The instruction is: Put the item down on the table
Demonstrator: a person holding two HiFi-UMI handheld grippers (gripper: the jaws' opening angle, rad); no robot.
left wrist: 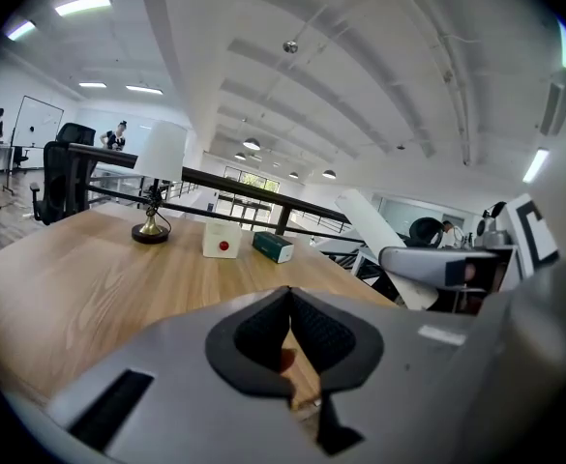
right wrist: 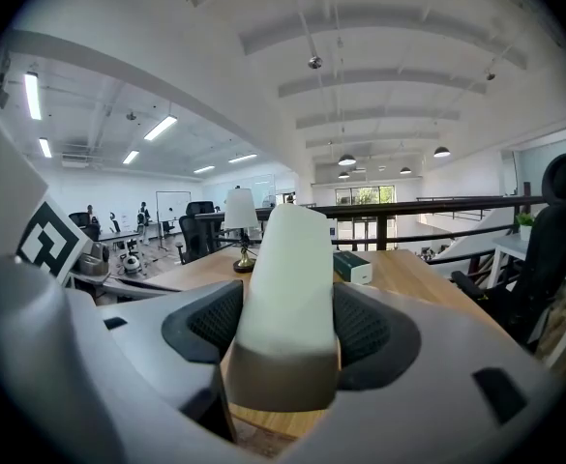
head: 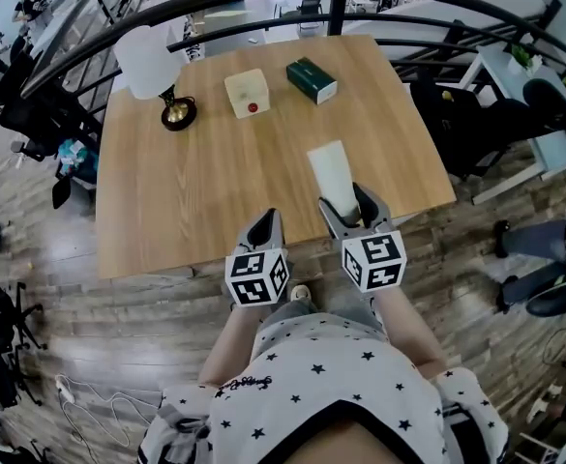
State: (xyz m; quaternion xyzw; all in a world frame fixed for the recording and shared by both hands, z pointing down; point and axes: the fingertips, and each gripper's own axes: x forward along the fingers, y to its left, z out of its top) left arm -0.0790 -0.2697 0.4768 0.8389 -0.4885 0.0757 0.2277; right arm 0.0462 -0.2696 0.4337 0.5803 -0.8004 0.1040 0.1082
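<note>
Clamped in the right gripper point(head: 348, 204) over the tabletop's point(head: 215, 191) near edge: pale oblong item point(head: 333, 174), long axis toward the far edge, free end raised. Left gripper point(head: 266, 222) pinched closed, empty. Cream box point(head: 247, 93), green box point(head: 311, 79) seemingly closed.

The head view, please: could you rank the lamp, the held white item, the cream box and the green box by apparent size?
1. lamp
2. white item, though raised nearer the camera
3. cream box and green box: too alike to rank
</note>
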